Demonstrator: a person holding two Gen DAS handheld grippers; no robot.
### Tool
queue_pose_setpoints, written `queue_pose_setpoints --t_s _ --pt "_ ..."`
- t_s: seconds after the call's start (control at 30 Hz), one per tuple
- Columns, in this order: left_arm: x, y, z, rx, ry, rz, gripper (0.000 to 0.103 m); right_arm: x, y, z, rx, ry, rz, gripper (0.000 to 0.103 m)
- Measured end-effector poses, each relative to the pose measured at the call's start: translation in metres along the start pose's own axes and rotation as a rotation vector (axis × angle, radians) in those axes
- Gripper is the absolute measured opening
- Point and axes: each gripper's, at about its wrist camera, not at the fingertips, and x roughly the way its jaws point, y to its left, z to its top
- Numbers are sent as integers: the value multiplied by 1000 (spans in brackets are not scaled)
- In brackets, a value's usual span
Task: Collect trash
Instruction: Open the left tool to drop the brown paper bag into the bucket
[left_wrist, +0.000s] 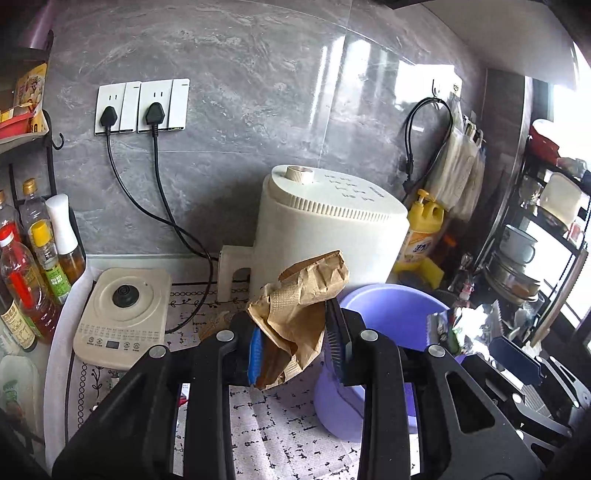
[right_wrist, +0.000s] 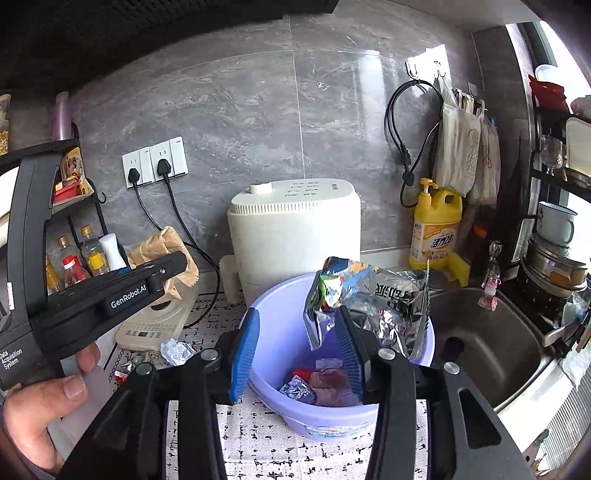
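On the side of my left gripper (right_wrist: 110, 291), seen from my right wrist view, I read "GenRobot.AI" in white letters. Lower on its handle, white print reads "Data Acquisition System". The silver foil wrapper (right_wrist: 384, 306) over the bucket carries large black Chinese characters, creased and seen at a slant, so I cannot read them for sure. The yellow bottle (right_wrist: 437, 229) by the wall has a label with bold Chinese characters that I cannot make out. The cooker (left_wrist: 122, 317) on the table shows rows of small print and icons, too fine to read. The labels on the sauce bottles (left_wrist: 22, 288) are blurred.
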Motion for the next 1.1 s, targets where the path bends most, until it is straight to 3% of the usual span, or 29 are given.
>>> queue_pose_setpoints --t_s 0.53,0.57,0.63,0.67,0.93,1.1 --pt "63 -54 -14 67 130 -277 32 -14 -42 -29 124 73 -270 43" --pt "66 -56 -16 64 143 -301 36 -16 -43 -31 129 75 -281 43" --pt "66 -57 -19 56 146 -335 73 -19 -45 -33 135 80 -302 43" --pt "64 -55 -20 53 124 -340 77 -20 -45 -34 135 81 -313 43" --pt "60 -25 -13 16 96 -265 87 -18 -36 -30 117 72 -315 44" --pt "51 1 -10 -2 71 -164 92 -7 -27 -24 111 60 -250 59"
